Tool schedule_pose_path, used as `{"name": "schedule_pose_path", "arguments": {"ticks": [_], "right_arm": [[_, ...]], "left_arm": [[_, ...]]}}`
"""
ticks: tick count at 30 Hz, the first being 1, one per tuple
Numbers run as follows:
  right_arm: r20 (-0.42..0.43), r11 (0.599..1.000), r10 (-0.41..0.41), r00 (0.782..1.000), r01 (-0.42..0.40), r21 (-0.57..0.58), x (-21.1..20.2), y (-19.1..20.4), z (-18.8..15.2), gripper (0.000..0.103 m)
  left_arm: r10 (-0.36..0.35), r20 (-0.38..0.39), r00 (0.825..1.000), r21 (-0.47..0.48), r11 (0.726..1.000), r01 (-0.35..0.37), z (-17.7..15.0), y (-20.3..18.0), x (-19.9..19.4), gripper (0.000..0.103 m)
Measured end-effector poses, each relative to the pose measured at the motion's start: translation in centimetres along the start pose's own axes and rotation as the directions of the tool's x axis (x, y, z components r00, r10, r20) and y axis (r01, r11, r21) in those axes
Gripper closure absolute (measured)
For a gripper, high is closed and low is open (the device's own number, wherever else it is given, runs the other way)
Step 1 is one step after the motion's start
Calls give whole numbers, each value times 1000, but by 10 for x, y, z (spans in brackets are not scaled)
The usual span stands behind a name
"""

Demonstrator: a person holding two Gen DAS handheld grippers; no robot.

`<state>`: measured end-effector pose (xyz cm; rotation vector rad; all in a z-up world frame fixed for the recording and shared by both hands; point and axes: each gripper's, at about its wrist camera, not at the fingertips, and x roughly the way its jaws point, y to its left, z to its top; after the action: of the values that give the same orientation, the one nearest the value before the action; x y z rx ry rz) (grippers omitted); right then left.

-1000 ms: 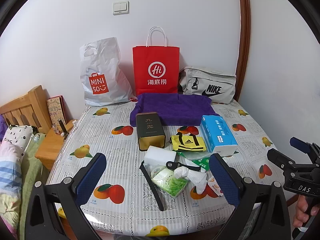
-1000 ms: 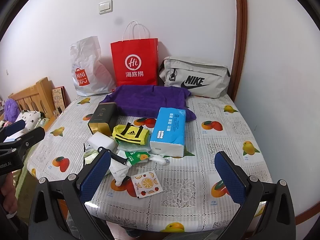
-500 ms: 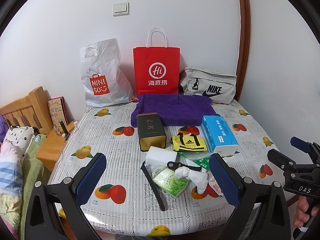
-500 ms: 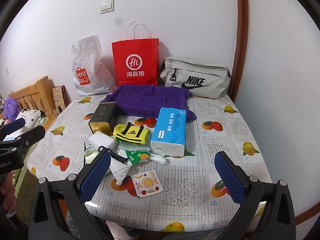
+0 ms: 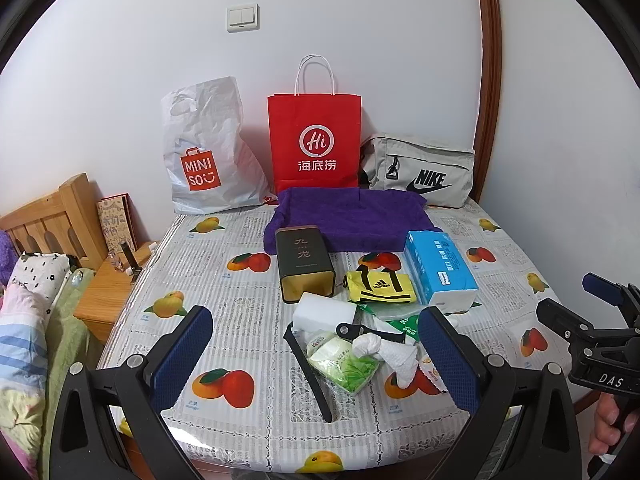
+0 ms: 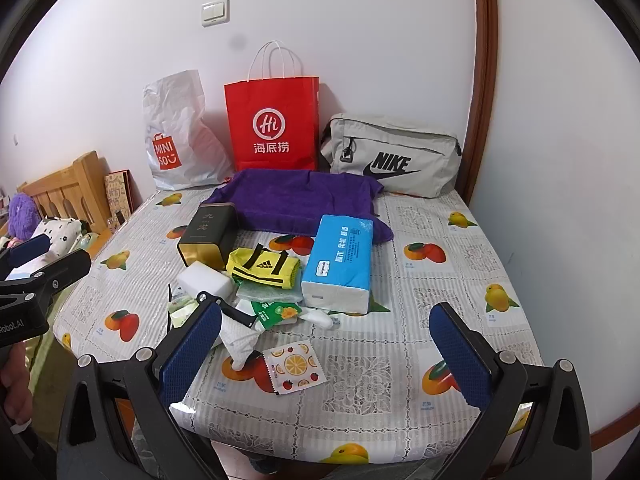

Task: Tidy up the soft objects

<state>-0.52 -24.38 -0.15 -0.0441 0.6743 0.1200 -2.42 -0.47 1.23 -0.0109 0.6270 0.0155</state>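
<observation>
A purple towel [image 5: 352, 218] [image 6: 296, 200] lies spread at the back of the table. In front of it sit a blue tissue pack [image 5: 438, 266] [image 6: 340, 260], a yellow Adidas pouch [image 5: 380, 286] [image 6: 264, 266], a white sponge block [image 5: 324, 312] [image 6: 204, 280], a green wipes packet [image 5: 344, 366] and a crumpled white cloth [image 5: 394, 354] [image 6: 240, 338]. My left gripper [image 5: 316, 354] hovers open over the near edge, nothing between its fingers. My right gripper [image 6: 326, 354] is open too, empty, held near the front right.
A white Miniso bag [image 5: 204, 152], a red paper bag [image 5: 314, 140] and a grey Nike bag [image 5: 420, 172] stand against the wall. A dark tin [image 5: 304, 264] sits mid-table. A fruit-print sachet [image 6: 294, 366] lies near the front. A wooden bed and nightstand [image 5: 108, 292] stand left.
Both views have shifted only slightly; the grippers stay open and nothing on the table has moved.
</observation>
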Motion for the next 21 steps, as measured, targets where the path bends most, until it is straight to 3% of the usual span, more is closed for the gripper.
{"name": "schedule_pose_path", "arguments": {"ticks": [15, 21], "right_arm": [[0, 1000, 1, 1000, -1, -6, 1, 3, 0, 0], [-6, 1000, 13, 1000, -13, -10, 9, 5, -4, 0]], "left_arm": [[4, -4, 1000, -2, 1000, -4, -1, 1, 1, 0], [-2, -64, 998, -4, 1000, 1, -6, 9, 25, 0]]}}
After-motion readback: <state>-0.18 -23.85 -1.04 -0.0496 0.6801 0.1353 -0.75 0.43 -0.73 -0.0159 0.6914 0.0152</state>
